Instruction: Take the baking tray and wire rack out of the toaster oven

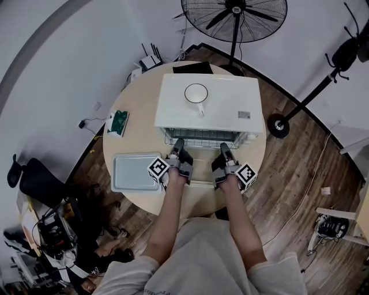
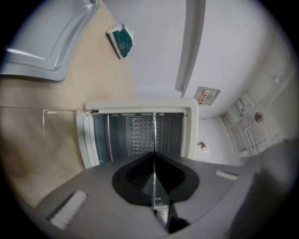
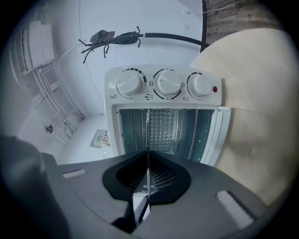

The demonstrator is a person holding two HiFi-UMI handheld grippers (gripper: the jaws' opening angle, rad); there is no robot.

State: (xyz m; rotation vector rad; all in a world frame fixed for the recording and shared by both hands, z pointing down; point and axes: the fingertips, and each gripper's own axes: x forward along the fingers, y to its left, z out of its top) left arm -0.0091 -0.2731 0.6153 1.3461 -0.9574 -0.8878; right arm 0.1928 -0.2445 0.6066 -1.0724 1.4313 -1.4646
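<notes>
The white toaster oven (image 1: 219, 106) stands open at the back of the round table. Its wire rack (image 1: 199, 138) sticks partly out of the cavity. My left gripper (image 1: 176, 147) is shut on the rack's front edge at the left, and my right gripper (image 1: 225, 151) is shut on it at the right. In each gripper view the rack (image 2: 153, 135) (image 3: 147, 130) shows edge-on as a thin metal line running from the jaws into the oven (image 2: 140, 105) (image 3: 166, 84). The grey baking tray (image 1: 134, 171) (image 2: 51, 37) lies on the table left of the oven.
A white cup (image 1: 196, 93) sits on the oven's top. A green packet (image 1: 119, 122) (image 2: 122, 41) lies at the table's left edge. The oven's open door (image 1: 199, 173) lies flat between my hands. A standing fan (image 1: 233, 17) is behind the table.
</notes>
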